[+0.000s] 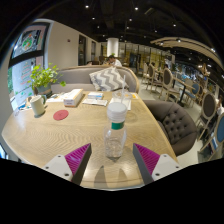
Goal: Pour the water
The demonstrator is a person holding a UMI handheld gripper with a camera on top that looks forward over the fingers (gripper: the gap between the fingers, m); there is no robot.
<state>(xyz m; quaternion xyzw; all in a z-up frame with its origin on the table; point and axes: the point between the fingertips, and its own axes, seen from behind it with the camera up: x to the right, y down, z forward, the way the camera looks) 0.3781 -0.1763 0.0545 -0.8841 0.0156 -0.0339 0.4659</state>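
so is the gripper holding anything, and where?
Nothing held. The bottle stands on the table between the open gripper's fingers, with gaps at both sides.

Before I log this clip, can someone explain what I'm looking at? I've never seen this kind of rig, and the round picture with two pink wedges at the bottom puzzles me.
There is no robot here: a person carries a hand-held two-finger claw, and a wide-angle camera riding on it looks forward along its fingers. The pink wedges are pads on the fingers' inner faces. The claw is open; a clear plastic water bottle with a white cap stands between the fingers on the round wooden table, with gaps either side, so nothing is held. Beyond lie a small red coaster, a white mug, a potted green plant and a white tissue box.
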